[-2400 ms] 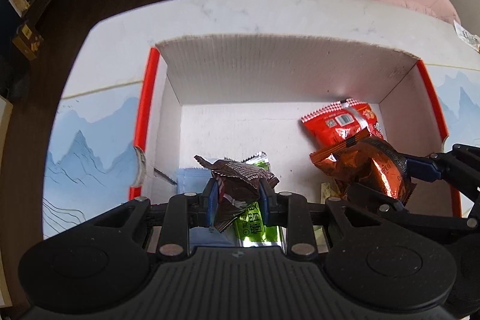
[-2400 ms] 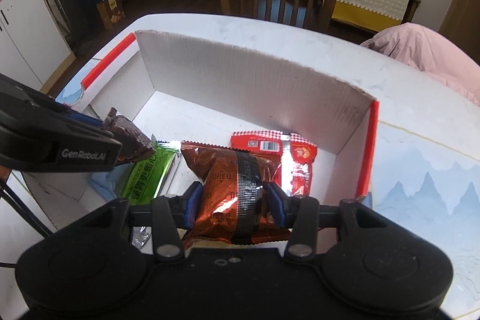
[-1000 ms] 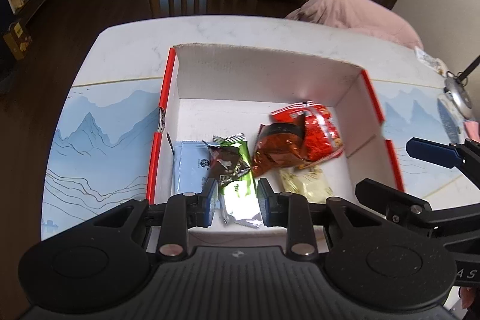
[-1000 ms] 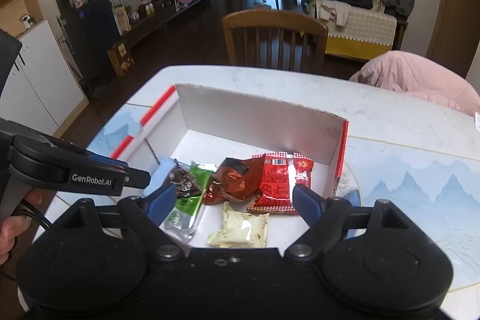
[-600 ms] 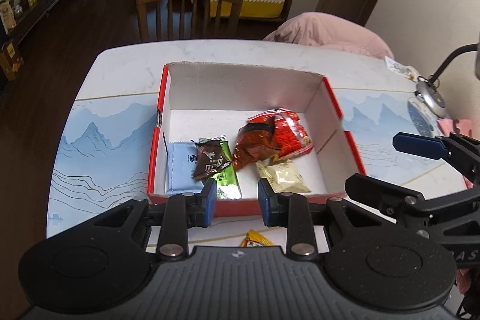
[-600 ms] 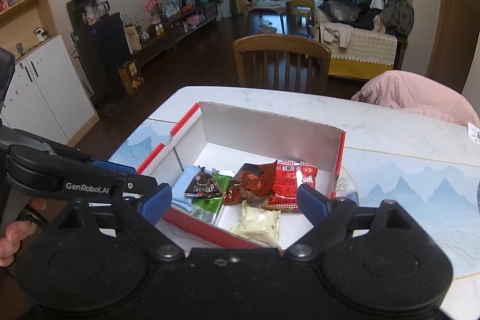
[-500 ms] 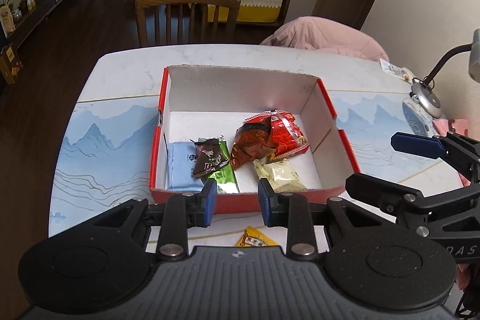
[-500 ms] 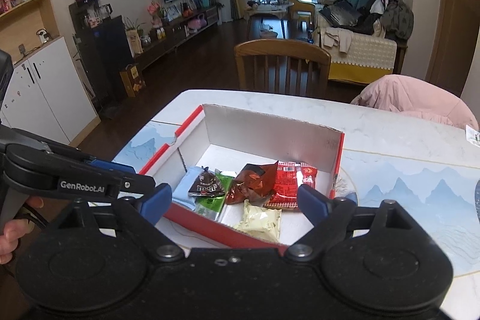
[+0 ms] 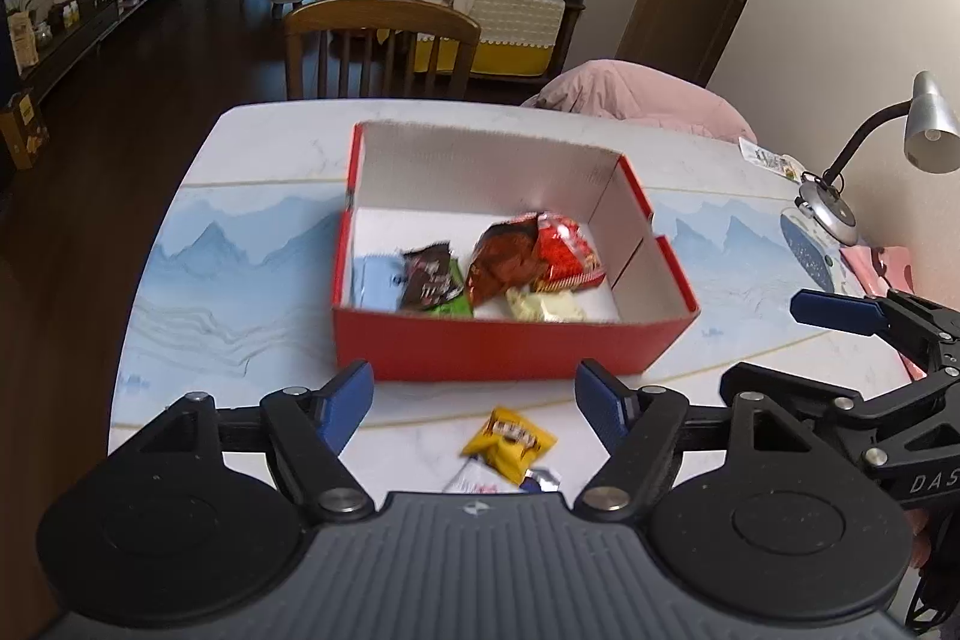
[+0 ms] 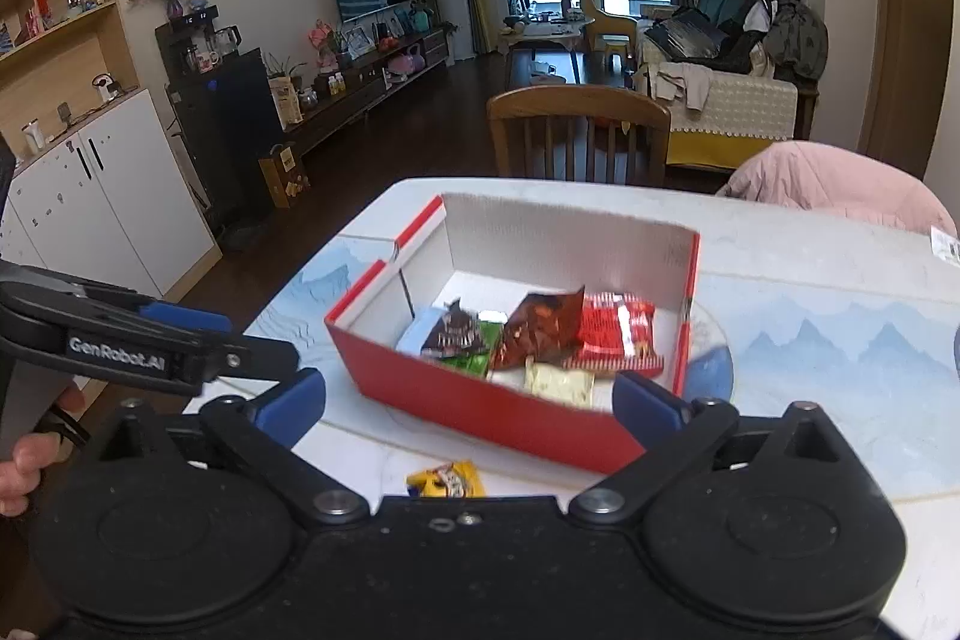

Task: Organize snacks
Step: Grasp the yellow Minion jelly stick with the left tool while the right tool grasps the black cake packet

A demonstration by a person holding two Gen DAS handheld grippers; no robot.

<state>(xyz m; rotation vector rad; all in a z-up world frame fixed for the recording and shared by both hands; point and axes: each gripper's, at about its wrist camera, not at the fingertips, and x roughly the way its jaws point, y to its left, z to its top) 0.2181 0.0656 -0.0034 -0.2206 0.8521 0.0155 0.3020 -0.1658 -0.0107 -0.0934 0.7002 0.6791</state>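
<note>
A red box [image 9: 510, 349] with a white inside stands on the table and holds several snack packets: a dark brown one [image 9: 427, 277], a copper one [image 9: 501, 259], a red one [image 9: 564, 253], a cream one [image 9: 543, 305]. The box also shows in the right wrist view [image 10: 480, 400]. A yellow packet [image 9: 510, 442] lies on the table in front of the box, with a white packet [image 9: 474, 484] just below it. The yellow packet also shows in the right wrist view [image 10: 447, 479]. My left gripper [image 9: 474, 397] is open and empty, above the yellow packet. My right gripper [image 10: 468, 400] is open and empty, pulled back from the box.
A wooden chair [image 9: 381, 46] stands at the table's far edge. A pink cushion [image 9: 636, 97] lies at the back right. A desk lamp [image 9: 840, 196] stands at the right edge. The right gripper also shows in the left wrist view [image 9: 870, 340].
Both grippers let go of their packets in the box, then pulled back and up. The left jaws have opened wide in the last half second. The yellow packet has come into view.
</note>
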